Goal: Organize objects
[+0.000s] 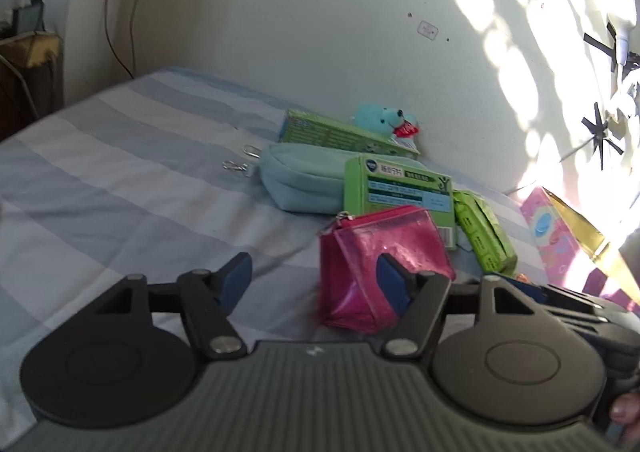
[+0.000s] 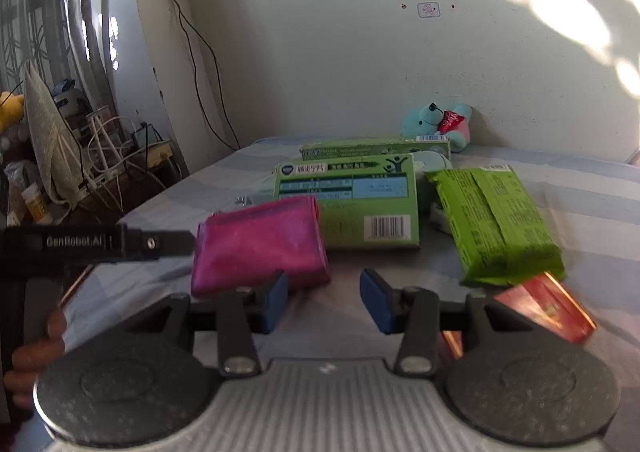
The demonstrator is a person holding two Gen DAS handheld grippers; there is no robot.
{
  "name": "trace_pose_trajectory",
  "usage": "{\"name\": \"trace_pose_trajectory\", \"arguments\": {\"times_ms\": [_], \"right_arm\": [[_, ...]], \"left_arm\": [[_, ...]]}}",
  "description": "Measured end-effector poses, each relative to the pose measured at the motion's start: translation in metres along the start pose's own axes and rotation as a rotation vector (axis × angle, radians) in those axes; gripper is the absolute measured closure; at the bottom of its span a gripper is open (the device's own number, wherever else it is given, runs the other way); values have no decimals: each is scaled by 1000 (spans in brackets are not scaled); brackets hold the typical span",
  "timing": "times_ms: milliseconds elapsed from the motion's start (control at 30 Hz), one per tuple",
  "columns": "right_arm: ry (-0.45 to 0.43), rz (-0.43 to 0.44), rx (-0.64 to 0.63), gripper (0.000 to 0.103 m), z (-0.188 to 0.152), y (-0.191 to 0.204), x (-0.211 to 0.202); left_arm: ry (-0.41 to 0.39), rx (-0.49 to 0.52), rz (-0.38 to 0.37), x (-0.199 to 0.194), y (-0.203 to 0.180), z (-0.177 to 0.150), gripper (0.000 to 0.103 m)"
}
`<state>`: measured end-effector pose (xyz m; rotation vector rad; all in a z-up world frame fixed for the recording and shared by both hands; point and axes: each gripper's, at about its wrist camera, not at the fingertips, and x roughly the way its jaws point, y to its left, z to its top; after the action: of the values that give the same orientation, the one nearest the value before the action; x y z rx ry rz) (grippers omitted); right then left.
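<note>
- The left gripper (image 1: 314, 284) hovers low over the striped bedsheet (image 1: 120, 187), its blue pads spread wide and holding nothing.
- The pink pouch (image 1: 380, 264) stands on the bed just before this gripper, a little to its right side; the right pad (image 1: 394, 284) covers part of the pouch, but I cannot tell if it touches.
- In the right wrist view the pouch (image 2: 260, 244) lies left of centre. Its long axis runs left to right, slightly tilted, and its zipper end with the metal pull (image 1: 343, 216) points toward the left and the wall.
- I judge the step in hand is to take this pouch. To do it well, the gripper should shift right so the pouch sits between both pads, then close across the short side near the top seam, because the glossy skin looks soft and may slip.
- Behind it rests the green box (image 2: 352, 203), touching or nearly touching it, so a push forward could disturb it.
- The right gripper (image 2: 324, 302) is also spread and empty, with the green packet (image 2: 496, 219) further right.
</note>
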<state>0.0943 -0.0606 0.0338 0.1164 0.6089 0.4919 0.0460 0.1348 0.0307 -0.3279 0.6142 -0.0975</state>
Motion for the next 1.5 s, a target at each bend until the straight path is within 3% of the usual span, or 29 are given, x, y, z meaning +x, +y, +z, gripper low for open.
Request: {"name": "trace_pose_trajectory", "arguments": {"times_ms": [133, 200, 300, 433, 567, 667, 800, 867, 1000, 1167, 1267, 1333, 1500], "right_arm": [[45, 74, 63, 62, 19, -13, 35], [72, 157, 114, 67, 17, -20, 42], [68, 165, 114, 68, 4, -21, 27], [18, 147, 97, 67, -23, -19, -25], [-144, 9, 56, 67, -27, -24, -87], [-266, -132, 63, 67, -22, -54, -134], [-394, -353, 89, 66, -24, -114, -193], [-421, -454, 114, 66, -28, -150, -208], [-436, -581, 205, 65, -44, -222, -228], [-426, -691, 244, 63, -58, -270, -231], [-462, -728, 264, 47, -65, -280, -225], [-506, -756, 273, 42, -75, -278, -227], [-663, -767, 255, 45, -89, -238, -255]], "left_arm": [[34, -49, -105, 20, 0, 2, 53], [29, -44, -115, 21, -3, -1, 57], [31, -6, -146, 8, -9, -8, 59], [29, 79, -218, -16, -33, -22, 59], [-45, 194, -312, -21, -96, -12, 58], [-104, 308, -420, -11, -168, -2, 57], [-124, 415, -580, 18, -274, -7, 56], [-116, 467, -650, 38, -321, -17, 53], [-29, 480, -725, 83, -393, -35, 53], [45, 484, -727, 120, -434, -56, 53], [52, 523, -702, 128, -445, -66, 56], [54, 523, -699, 127, -445, -67, 54], [-5, 508, -687, 85, -403, -57, 53]]}}
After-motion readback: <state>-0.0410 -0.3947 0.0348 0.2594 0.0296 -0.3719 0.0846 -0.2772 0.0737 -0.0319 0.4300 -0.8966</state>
